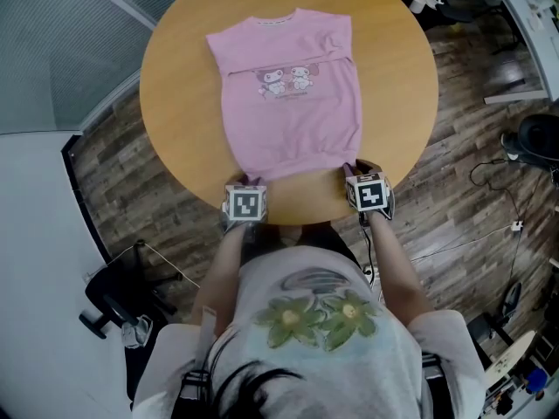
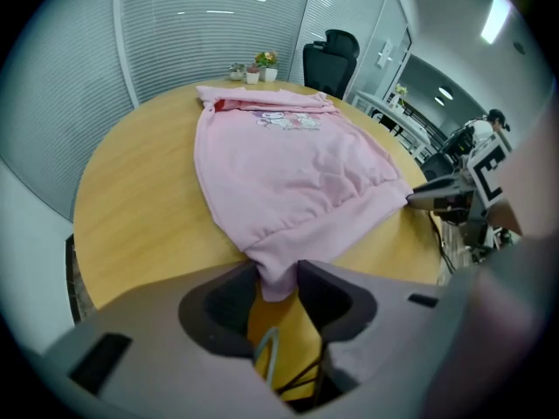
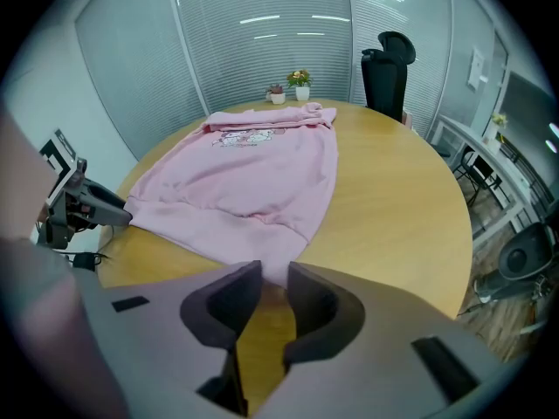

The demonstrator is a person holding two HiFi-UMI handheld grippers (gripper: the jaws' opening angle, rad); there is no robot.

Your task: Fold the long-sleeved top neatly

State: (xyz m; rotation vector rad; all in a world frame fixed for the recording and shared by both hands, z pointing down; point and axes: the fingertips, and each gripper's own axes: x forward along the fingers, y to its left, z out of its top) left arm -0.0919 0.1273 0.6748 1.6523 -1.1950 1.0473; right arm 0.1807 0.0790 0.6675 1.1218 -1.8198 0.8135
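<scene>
Your left gripper and right gripper each pinch a near hem corner of the pink top, which lies flat on the round table with its sleeves apparently tucked in. Lift both corners together and carry them evenly toward the collar, keeping the hem taut and square. Your hands are side by side at the table's near edge, with the grippers tipped steeply down.

Round wooden table; potted plants far edge; black chair beyond.
</scene>
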